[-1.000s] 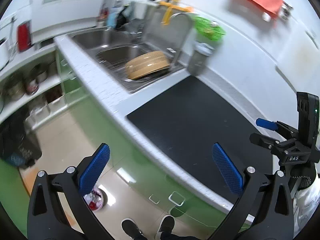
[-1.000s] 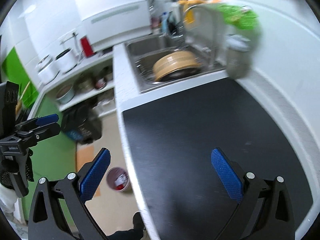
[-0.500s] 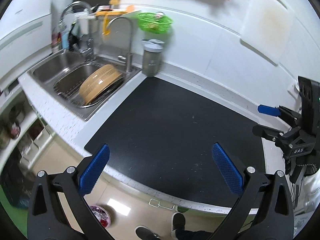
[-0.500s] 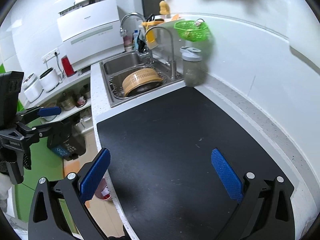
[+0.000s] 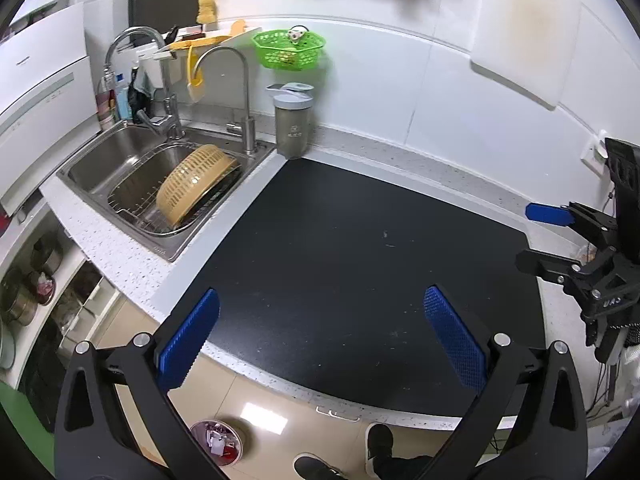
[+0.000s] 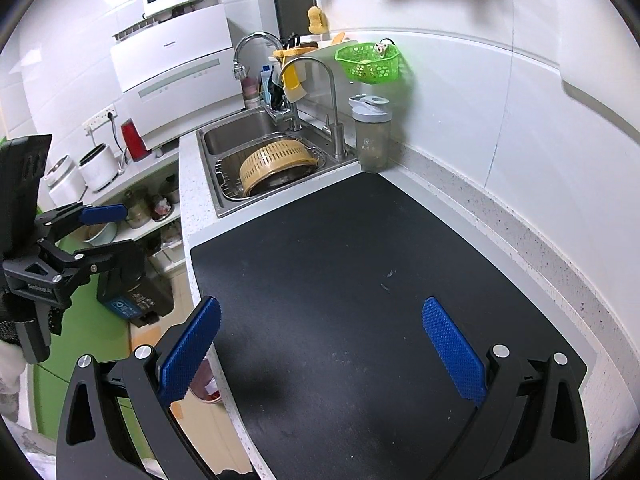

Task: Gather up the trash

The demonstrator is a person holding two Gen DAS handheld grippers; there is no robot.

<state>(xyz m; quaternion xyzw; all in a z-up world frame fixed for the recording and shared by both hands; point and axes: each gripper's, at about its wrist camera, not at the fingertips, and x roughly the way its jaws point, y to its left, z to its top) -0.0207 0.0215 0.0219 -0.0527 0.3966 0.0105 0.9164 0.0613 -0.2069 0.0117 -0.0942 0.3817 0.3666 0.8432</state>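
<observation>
Both grippers, left gripper [image 5: 320,336] and right gripper [image 6: 320,344], spread wide, empty, above black mat [image 6: 360,280]; small specks [image 6: 387,280] ahead of fingers.

Matt black mat [image 5: 340,260], shiny steel sink [image 5: 104,168], speckled stone counter [image 5: 120,256].

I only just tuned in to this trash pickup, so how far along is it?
Done: the black mat shows no large trash, only tiny specks. In hand: nothing; the left gripper and right gripper are both open and empty. Left: perhaps those specks; the bin on the floor already holds some scraps.
</observation>
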